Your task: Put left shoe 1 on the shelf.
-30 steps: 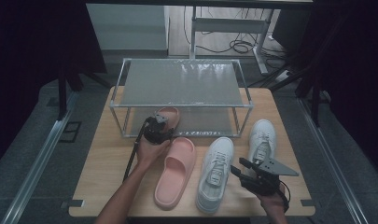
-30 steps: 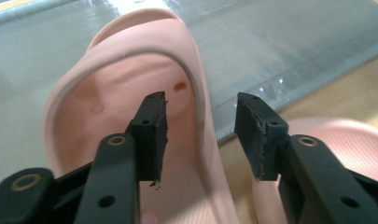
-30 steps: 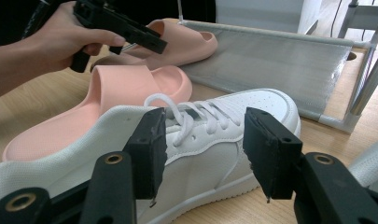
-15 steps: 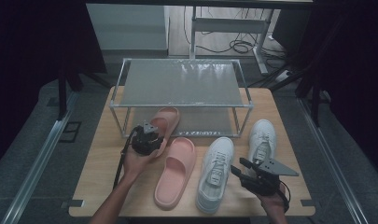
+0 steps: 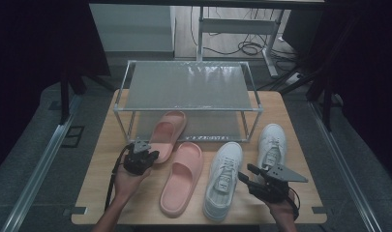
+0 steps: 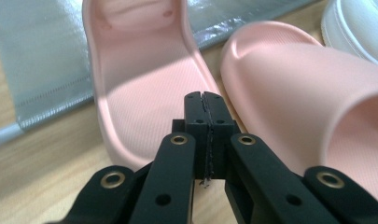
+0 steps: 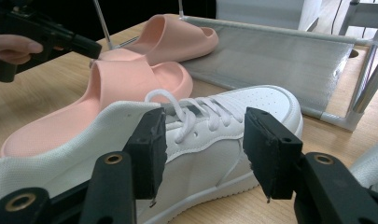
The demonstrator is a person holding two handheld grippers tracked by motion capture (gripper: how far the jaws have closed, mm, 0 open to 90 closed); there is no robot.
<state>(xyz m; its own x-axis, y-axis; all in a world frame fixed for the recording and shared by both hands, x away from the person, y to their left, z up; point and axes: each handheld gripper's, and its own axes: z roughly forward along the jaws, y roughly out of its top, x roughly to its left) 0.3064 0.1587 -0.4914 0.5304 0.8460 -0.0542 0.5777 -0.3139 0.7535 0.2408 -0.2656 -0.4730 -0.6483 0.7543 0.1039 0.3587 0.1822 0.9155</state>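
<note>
My left gripper (image 5: pixel 141 157) has just been closing and its jaws now meet with nothing between them, at the heel rim of the pink slipper (image 6: pixel 140 88) whose toe lies under the rack (image 5: pixel 188 87) on the far side. That slipper looks like soft foam, light and bendy, likely to flex if pinched at the thin edge; I judge the raised side wall near the heel the best hold. My right gripper (image 7: pixel 203 149) stands open over the white sneaker (image 7: pixel 224 140), near right, its pads apart from the laced upper.
</note>
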